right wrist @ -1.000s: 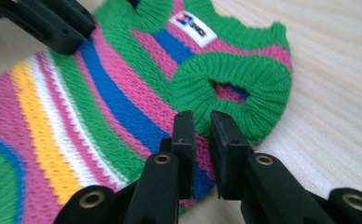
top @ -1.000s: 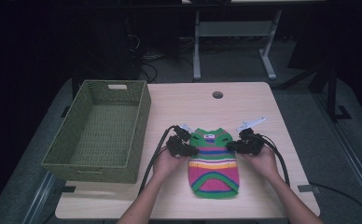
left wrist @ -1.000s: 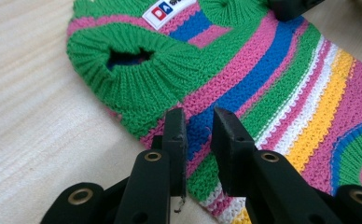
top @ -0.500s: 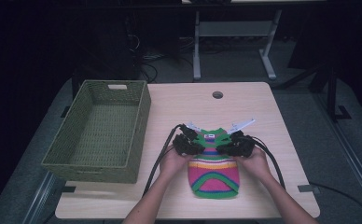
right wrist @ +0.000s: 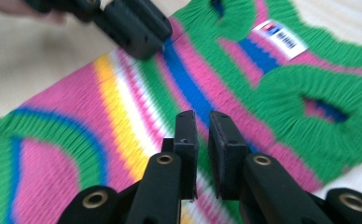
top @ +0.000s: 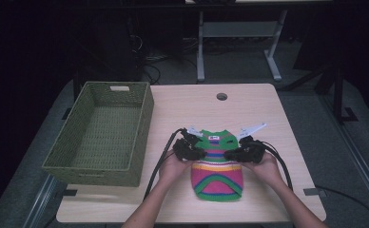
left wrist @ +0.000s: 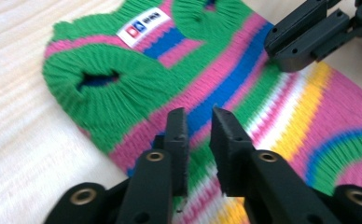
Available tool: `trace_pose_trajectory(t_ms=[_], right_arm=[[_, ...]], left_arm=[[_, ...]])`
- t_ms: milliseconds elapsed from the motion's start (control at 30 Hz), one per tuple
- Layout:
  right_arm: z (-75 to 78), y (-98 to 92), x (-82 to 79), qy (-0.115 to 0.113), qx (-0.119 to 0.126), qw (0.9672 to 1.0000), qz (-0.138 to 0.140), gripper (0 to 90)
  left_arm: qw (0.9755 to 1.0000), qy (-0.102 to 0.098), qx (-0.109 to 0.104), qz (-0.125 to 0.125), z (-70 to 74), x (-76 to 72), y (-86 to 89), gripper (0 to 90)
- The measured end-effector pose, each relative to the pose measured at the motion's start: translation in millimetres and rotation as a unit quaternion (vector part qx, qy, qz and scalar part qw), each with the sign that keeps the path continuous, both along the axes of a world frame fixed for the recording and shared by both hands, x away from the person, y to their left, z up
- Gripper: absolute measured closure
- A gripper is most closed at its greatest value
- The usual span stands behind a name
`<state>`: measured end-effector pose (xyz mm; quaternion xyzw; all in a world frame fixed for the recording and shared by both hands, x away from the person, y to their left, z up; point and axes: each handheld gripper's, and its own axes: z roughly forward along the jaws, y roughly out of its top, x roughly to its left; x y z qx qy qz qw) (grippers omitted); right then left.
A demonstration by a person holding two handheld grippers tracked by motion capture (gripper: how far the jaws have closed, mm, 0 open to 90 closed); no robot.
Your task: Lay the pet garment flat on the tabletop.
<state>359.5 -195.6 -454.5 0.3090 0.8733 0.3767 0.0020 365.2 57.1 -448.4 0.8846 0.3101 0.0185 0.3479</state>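
A small striped knitted sweater (top: 217,164) lies flat on the light wooden table (top: 268,114), collar end away from the person, hem end near the table's front edge; its bands run green, pink, blue, white and yellow, and a white label (left wrist: 140,27) sits at the neck.

The left gripper (top: 192,153) rests at the sweater's left edge, about level with the blue stripe; the right gripper (top: 235,154) rests at the opposite edge, so the garment's upper body lies between the two tools; each is held in a hand that comes in from the bottom of the high view.

In the left gripper view the two black jaws stand nearly together, having just been closing, with a narrow gap left between them; they sit low over the pink and blue knit at the garment's side; whether any fabric is pinched cannot be told.

In the right gripper view the jaws are likewise drawn almost together, over the pink and green bands beside an armhole (right wrist: 326,106); a pinch on the cloth cannot be confirmed there either.

A green woven basket (top: 104,133) stands on the table's left side, well apart from the sweater.
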Motion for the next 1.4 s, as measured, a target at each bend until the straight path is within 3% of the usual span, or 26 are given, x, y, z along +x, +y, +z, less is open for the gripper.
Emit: trace_pose_trajectory(t_ms=[100, 233, 400, 567, 767, 833, 1300, 1400], right_arm=[[0.2, -1.7, -9.8, 0.001, -0.012, 0.9999, 0.01, 81.6], [-5.0, -0.4, -12.2, 0.004, -0.033, 0.9994, 0.013, 81.6], [-8.2, 2.5, -10.8, 0.002, -0.029, 0.9995, 0.01, 81.6], [-10.9, -1.5, -10.1, 0.004, -0.015, 0.9998, 0.008, 80.4], [-11.4, -3.5, -8.7, 0.018, 0.002, 0.9998, 0.01, 72.5], [-10.4, -5.2, -9.6, 0.022, 0.023, 0.9994, 0.014, 70.7], [-1.3, -33.7, -9.3, 0.012, 0.062, 0.9979, -0.015, 56.2], [-1.5, -42.1, -11.3, 0.012, 0.07, 0.9973, -0.02, 54.1]], left_arm=[[0.9998, 0.006, 0.004, -0.017, 0.7, -8.4, 2.6, 82.7], [0.9992, 0.008, 0.026, -0.031, -3.5, -16.1, 1.6, 82.7], [0.9994, 0.007, 0.02, -0.028, -7.7, -17.2, 7.6, 82.3], [0.9997, 0.011, -0.001, -0.02, -11.4, -18.3, 13.6, 82.0], [0.9998, 0.008, -0.004, -0.017, -10.9, -19.1, 14.1, 80.3], [0.9998, 0.006, -0.003, -0.02, -10.1, -18.8, 15.6, 79.0], [0.9993, -0.014, -0.033, 0.006, 2.7, -26.2, 29.9, 66.4], [0.9994, -0.017, -0.029, 0.006, 4.4, -28.8, 33.4, 63.6]])
